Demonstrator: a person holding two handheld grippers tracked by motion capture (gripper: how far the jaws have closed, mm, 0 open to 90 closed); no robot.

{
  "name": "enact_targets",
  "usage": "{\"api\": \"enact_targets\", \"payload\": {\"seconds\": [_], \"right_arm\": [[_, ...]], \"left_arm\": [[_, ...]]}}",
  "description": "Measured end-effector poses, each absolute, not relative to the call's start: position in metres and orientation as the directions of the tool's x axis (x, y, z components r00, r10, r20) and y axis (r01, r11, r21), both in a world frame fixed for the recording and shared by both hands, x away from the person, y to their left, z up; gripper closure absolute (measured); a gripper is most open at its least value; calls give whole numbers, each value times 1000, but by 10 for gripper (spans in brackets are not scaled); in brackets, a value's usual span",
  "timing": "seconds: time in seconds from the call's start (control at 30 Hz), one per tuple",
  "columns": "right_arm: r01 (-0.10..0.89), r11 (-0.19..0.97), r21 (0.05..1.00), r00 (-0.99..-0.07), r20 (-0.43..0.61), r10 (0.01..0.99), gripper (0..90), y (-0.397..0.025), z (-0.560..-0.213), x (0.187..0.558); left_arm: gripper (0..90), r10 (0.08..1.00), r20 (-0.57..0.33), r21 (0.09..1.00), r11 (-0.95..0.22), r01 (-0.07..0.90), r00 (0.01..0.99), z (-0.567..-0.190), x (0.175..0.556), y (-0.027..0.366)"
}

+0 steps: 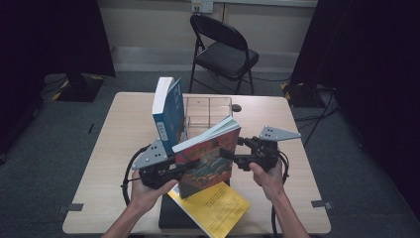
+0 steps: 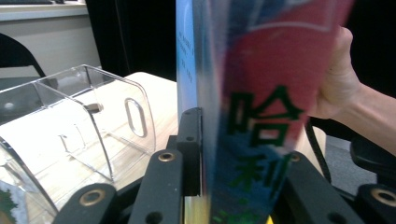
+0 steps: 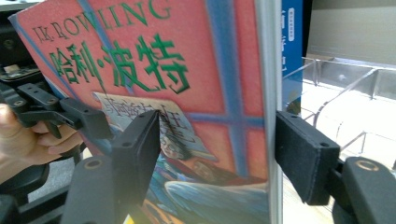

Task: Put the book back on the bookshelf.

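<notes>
Red-covered book (image 1: 207, 157), its front printed "J.K. ROWLING" above green Chinese characters, held off the wooden table (image 1: 114, 148) between both grippers. The left gripper (image 1: 190, 166) is clamped on the lower left edge; the right gripper (image 1: 225, 152) straddles the right edge, with one jaw on the cover and the other jaw apart from the page side. The book stands nearly upright, long axis tilted, top leaning right. Behind it stands a blue book (image 1: 167, 113) with white spine text, unreadable, against a clear plastic divided rack (image 1: 208, 110). A yellow booklet (image 1: 215, 208) lies flat beneath on a black pad (image 1: 171, 215). A folding chair (image 1: 223, 49) stands beyond the table.
</notes>
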State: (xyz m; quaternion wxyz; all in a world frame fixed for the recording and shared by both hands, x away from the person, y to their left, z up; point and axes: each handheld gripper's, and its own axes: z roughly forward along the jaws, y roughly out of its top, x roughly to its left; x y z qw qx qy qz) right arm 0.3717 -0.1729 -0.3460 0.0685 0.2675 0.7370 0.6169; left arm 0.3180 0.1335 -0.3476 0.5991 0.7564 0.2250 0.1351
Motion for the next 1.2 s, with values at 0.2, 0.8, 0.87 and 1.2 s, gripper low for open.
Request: {"api": "enact_targets", "payload": {"seconds": [0.2,0.8,0.87,1.2], "right_arm": [[300,120,946,-847,207,489,358,-171,-343,366],[293,139,946,-851,191,489,362,-170,-341,363],[294,143,945,-849,189,493,355,-170,-340,362],[296,145,944,-849,191,493,364,-171,-341,362]], "left_arm": [[714,506,-38,965,-205,163,862,-351,318,125],[656,526,-25,964,-213,160,850,-347,321,118],[660,530,-24,964,-214,160,848,-346,321,115],[690,519,-38,966,-200,164,854,-353,321,115]]}}
